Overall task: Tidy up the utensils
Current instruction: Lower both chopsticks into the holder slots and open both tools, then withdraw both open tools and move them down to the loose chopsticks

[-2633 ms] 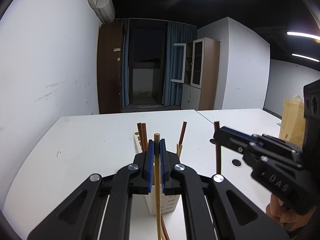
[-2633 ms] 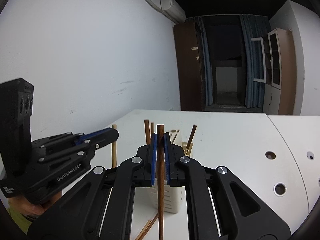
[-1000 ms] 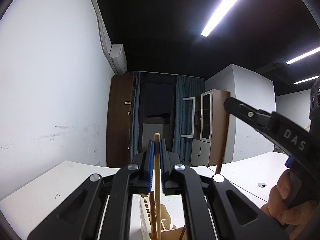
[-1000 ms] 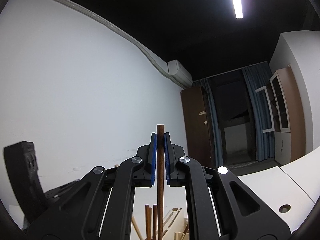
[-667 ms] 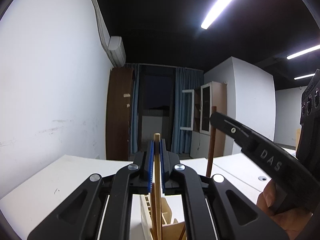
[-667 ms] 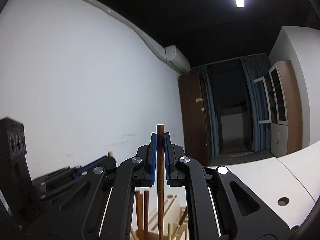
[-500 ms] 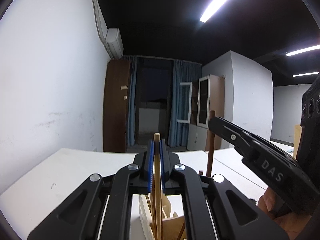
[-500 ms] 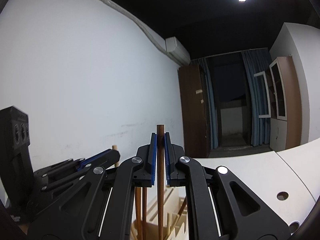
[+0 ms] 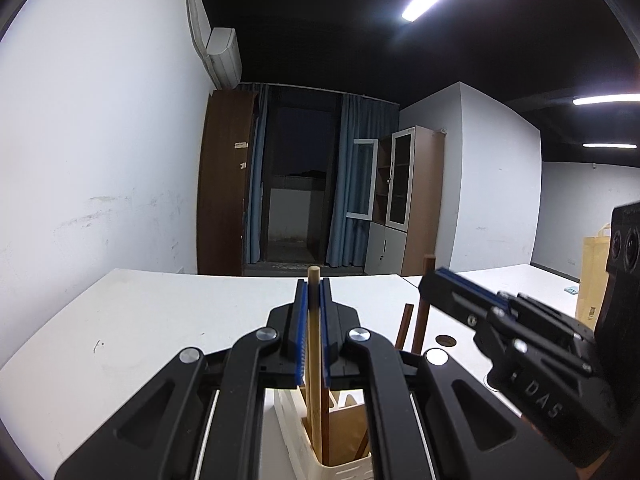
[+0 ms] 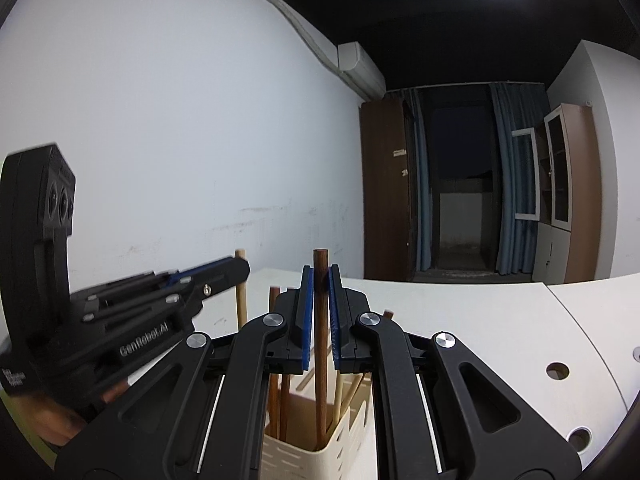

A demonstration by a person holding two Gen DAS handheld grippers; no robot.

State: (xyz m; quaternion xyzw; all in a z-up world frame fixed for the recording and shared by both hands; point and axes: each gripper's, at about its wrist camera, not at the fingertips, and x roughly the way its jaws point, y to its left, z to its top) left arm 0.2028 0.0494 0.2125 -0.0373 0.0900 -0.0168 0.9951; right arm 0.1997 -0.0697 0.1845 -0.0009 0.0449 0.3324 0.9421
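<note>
My left gripper [image 9: 313, 285] is shut on a light wooden chopstick [image 9: 314, 360] that stands upright, with its lower end inside the cream slotted holder [image 9: 294, 436]. My right gripper [image 10: 320, 270] is shut on a dark brown chopstick [image 10: 320, 380], also upright, and its lower end reaches down into the same holder [image 10: 304, 456]. Several other chopsticks [image 10: 276, 392] lean inside the holder. Each gripper shows in the other's view: the right gripper [image 9: 434, 286] to the right, the left gripper [image 10: 240, 270] to the left.
The holder stands on a white table [image 9: 152, 312] beside a white wall. Round cable holes [image 10: 557, 371] are cut into the table at the right. A yellow paper bag [image 9: 592, 280] stands far right. A cabinet and curtains lie beyond the table.
Both grippers have come down with their chopsticks and tipped toward level. The holder and table fill more of each view, and both chopstick ends now sit inside the holder.
</note>
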